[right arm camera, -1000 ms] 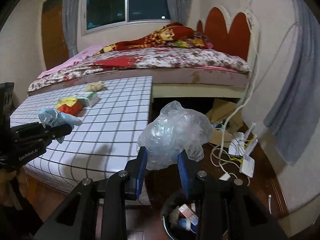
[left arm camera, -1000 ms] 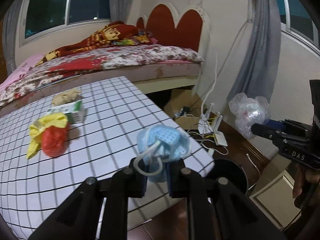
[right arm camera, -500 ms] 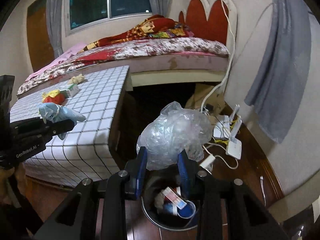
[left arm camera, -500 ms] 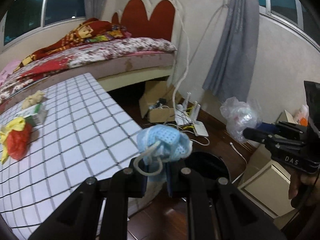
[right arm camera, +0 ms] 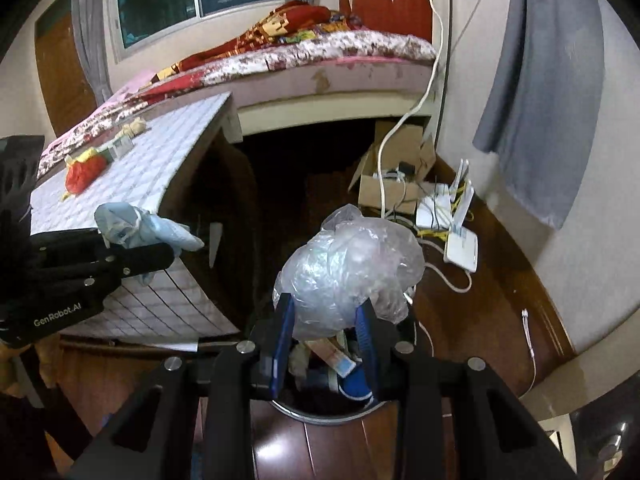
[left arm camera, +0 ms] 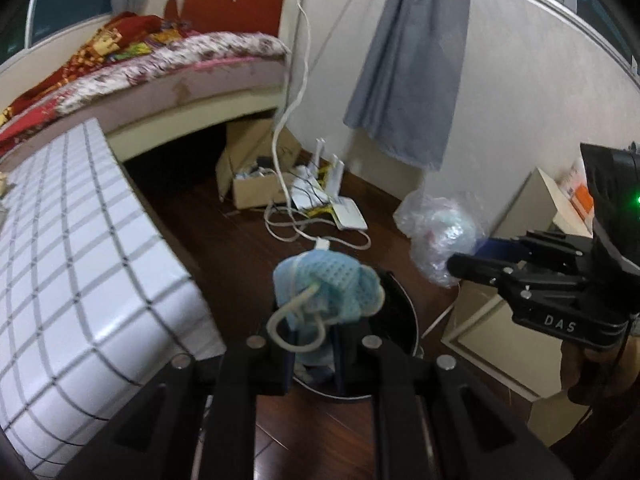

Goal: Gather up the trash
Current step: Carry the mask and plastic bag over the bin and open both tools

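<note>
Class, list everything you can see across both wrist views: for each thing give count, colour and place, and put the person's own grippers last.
Face mask: one, light blue, held above the bin.
Plastic bag: one, clear, crumpled, held above the bin.
Trash bin: one, dark, on the floor, trash inside.
Table: one, white grid cover, beside the bed.
Table trash: a red and yellow wad, a small carton, a beige scrap.
Bed: one, floral cover, red headboard.
Cardboard box: one, brown, on the floor.
Routers: white, on the floor, with cables.
Curtain: grey, by the wall.
Left gripper: black, shut on the mask.
Right gripper: black, blue pads, shut on the bag.
</note>
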{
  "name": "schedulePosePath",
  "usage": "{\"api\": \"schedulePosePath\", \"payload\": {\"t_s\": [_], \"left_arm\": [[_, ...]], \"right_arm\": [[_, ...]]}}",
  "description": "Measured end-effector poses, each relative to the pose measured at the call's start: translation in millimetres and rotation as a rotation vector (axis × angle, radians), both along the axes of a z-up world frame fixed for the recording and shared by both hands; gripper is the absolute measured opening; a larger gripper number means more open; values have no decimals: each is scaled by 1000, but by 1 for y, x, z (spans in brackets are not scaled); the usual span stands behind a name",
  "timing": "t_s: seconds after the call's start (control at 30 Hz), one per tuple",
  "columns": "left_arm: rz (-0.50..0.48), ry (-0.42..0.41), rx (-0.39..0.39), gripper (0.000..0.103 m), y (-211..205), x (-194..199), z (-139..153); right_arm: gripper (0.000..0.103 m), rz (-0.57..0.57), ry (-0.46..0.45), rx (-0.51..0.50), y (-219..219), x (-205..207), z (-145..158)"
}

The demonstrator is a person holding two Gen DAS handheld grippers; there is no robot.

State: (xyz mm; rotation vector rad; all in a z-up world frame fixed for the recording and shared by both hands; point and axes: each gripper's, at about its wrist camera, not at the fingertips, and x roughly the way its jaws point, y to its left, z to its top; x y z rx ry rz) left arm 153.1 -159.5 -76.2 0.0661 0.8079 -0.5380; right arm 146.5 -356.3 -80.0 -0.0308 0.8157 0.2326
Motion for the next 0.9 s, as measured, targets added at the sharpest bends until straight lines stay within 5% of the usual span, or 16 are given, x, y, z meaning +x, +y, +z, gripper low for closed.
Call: {"api": "schedulePosePath", "payload": {"t_s": [0.47, 0.5, 0.53, 0.57, 0.6, 0.73, 0.9], "left_arm": [[-118, 172, 27, 17, -46, 34, -75], [-131, 192, 16, 22, -48, 35, -79], [-134, 216, 2, 38, -49, 38, -85], [-117, 243, 9, 53, -51, 42, -92], [-92, 248, 21, 79, -50, 43, -96], [-26, 250, 51, 91, -43, 45, -104], [30, 227, 78, 91, -38, 43, -106]], "right_arm": [[33, 64, 170, -8, -17, 24, -88], [37, 64, 171, -8, -17, 27, -91], [48, 62, 182, -14, -16, 31, -98], [83, 55, 200, -48, -15, 36, -105], [100, 29, 210, -130, -15, 40, -114], [101, -61, 261, -191, -35, 46, -130], [102, -142, 294, -185, -49, 45, -128]]}}
